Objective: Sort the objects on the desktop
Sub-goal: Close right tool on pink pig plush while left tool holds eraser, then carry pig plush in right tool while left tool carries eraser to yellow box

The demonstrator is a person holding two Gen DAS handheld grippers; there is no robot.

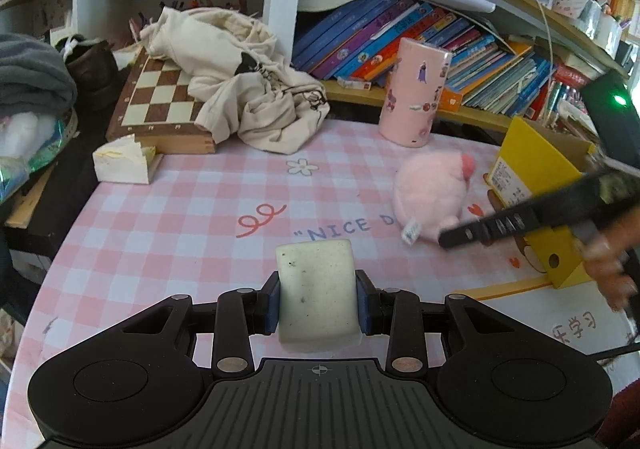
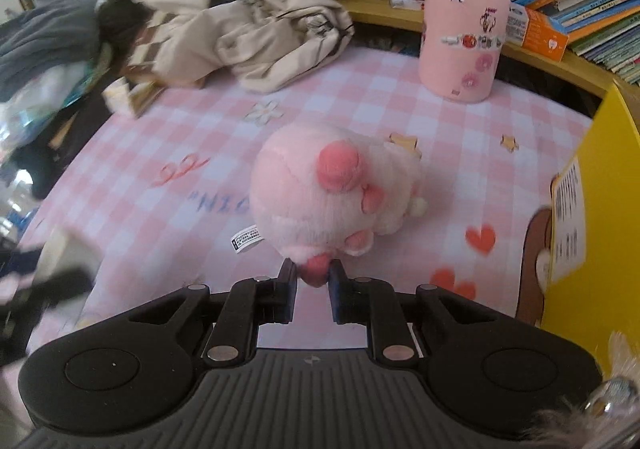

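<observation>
- Pink-checked counter (image 1: 168, 217) lies below crowded bookshelves, with a yellow box (image 1: 532, 173) at frame right.
- Right gripper (image 2: 313, 273), clenched on a small pink nub of the plush toy (image 2: 320, 185); the toy lies straight ahead, centre frame.
- Left gripper (image 1: 316, 299) clamps a pale, speckled sponge block (image 1: 316, 289), standing on end, lower centre.

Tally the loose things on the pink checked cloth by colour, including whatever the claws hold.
Pink: 2, the plush toy and the sticker-covered tube
White: 1, the sponge in the left claw
Yellow: 1, the box
Cream: 1, the cloth bag
Total: 5
</observation>
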